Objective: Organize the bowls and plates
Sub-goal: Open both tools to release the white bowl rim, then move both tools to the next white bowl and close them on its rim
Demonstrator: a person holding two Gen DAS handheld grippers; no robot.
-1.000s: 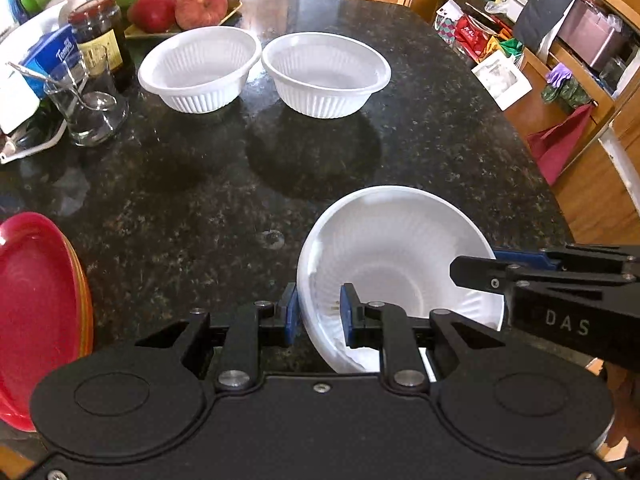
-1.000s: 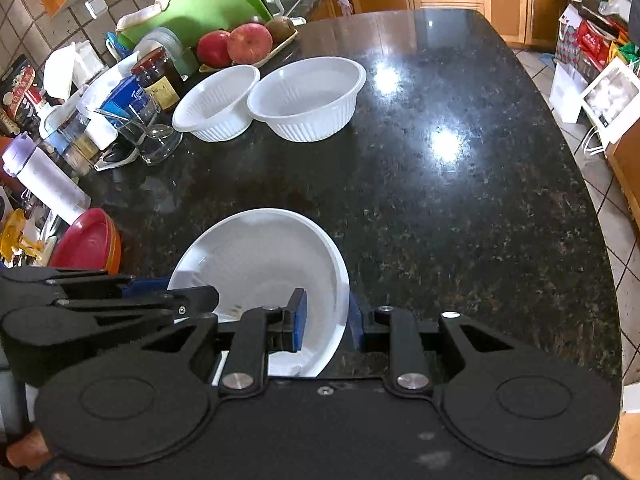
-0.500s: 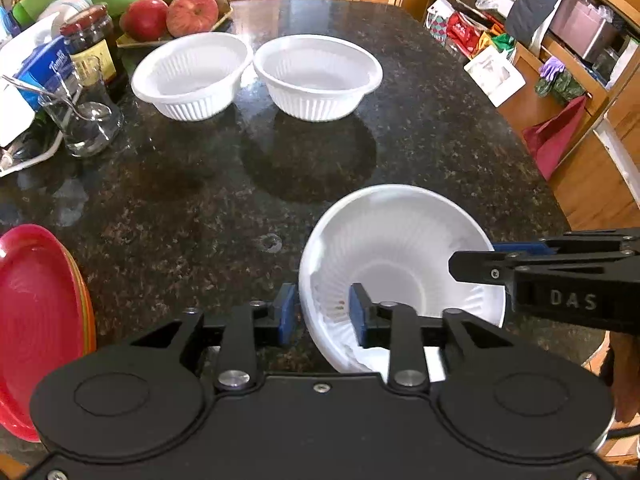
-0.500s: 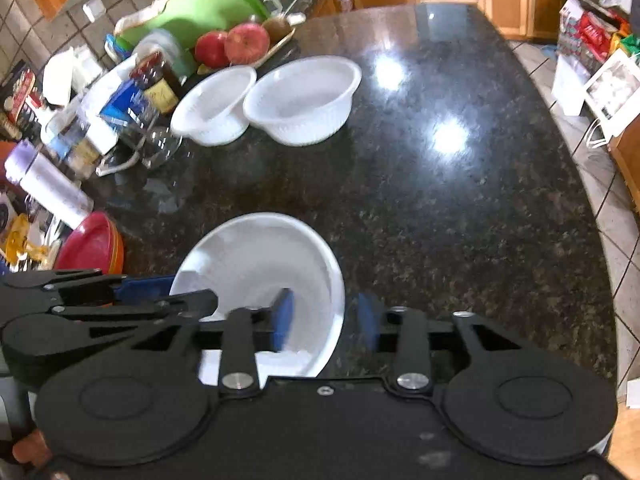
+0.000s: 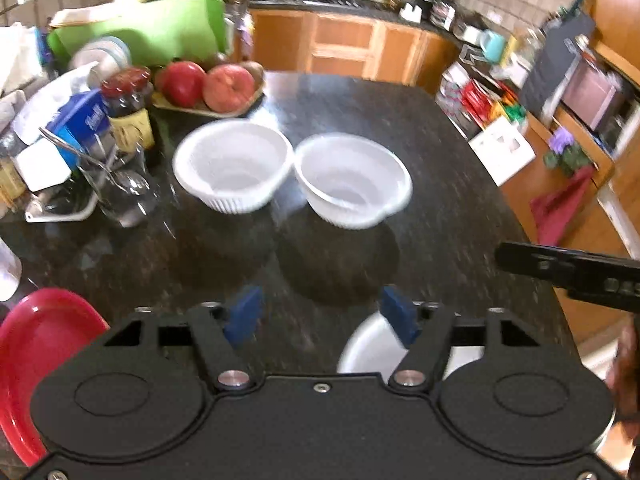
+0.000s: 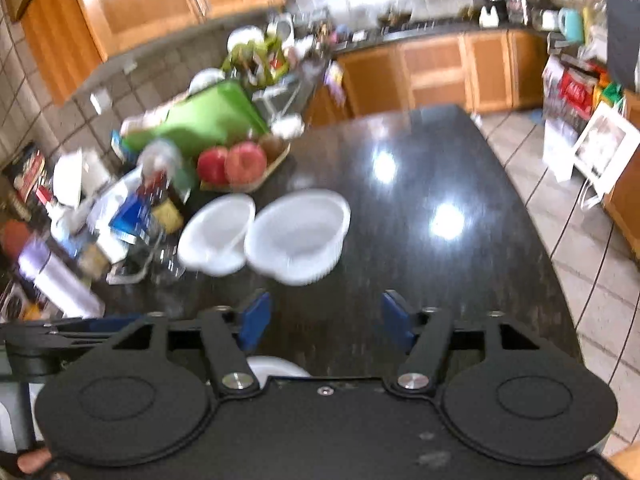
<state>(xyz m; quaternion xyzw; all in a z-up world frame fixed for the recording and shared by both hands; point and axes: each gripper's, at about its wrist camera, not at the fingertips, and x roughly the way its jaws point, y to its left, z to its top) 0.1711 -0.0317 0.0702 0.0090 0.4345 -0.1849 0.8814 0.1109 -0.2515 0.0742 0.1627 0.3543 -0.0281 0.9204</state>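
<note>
Left wrist view first: our left hand-held gripper (image 5: 322,316) has its jaws opening, blue pads wide apart with only bare black granite counter (image 5: 440,208) between them. The white bowl (image 5: 376,350) at the near edge peeks out just under the right-side pad, mostly hidden by the gripper body, and we can't see either pad pressing on it. Further out, two more white ribbed bowls sit side by side, rims about touching: one on the left (image 5: 234,166) and one on the right (image 5: 352,180). Both are a bit blurry. A stack of red plates (image 5: 36,356) sits at the lower left edge of the counter. Behind the bowls there's a tray of apples (image 5: 208,84), a dark jar (image 5: 128,96), a glass with a spoon (image 5: 120,188) and a green cutting board (image 5: 160,32).

Right wrist view tells the same story: our right hand-held gripper (image 6: 324,320) has its jaws opening too, nothing between the pads, and a sliver of the near bowl (image 6: 272,366) shows below the left-side pad. The other gripper's black arm pokes in at the left. The bowl pair (image 6: 264,232) is mid-counter, apples (image 6: 232,166) behind them.
</note>
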